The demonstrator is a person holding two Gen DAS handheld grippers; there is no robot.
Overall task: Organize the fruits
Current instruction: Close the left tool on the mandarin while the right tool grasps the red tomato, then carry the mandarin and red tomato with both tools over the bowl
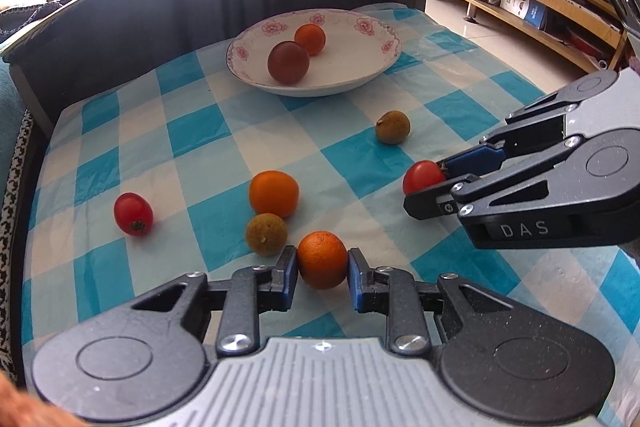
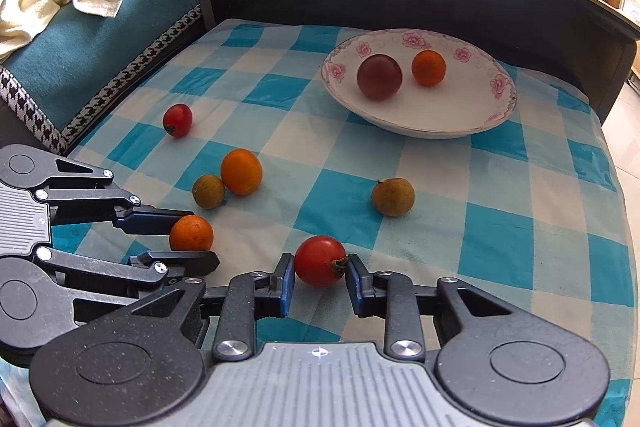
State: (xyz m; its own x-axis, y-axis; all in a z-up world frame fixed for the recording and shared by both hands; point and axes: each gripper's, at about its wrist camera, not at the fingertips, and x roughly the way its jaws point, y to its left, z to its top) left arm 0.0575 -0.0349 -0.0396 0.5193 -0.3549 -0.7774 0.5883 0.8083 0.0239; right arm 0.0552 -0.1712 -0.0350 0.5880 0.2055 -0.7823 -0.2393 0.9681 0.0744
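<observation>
My left gripper (image 1: pixel 322 267) is shut on a small orange (image 1: pixel 322 259) low over the blue-checked cloth (image 1: pixel 192 131); the same orange (image 2: pixel 191 233) shows between its fingers in the right wrist view. My right gripper (image 2: pixel 320 271) is shut on a red cherry tomato (image 2: pixel 320 261), also visible as the tomato (image 1: pixel 423 177) at the right of the left wrist view. A flowered white bowl (image 1: pixel 360 75) at the back holds a dark red fruit (image 1: pixel 288 63) and a small orange (image 1: pixel 310 39). Loose on the cloth lie another tomato (image 1: pixel 133 213), an orange (image 1: pixel 274 193) and two brownish-green fruits (image 1: pixel 266 234) (image 1: pixel 393 127).
A dark headboard-like panel (image 1: pixel 200 7) walls the far edge of the cloth. A teal cushion (image 2: pixel 100 39) with a cream towel (image 2: pixel 52 7) lies to the left. Low wooden shelves (image 1: pixel 520 3) and tiled floor are off the right edge.
</observation>
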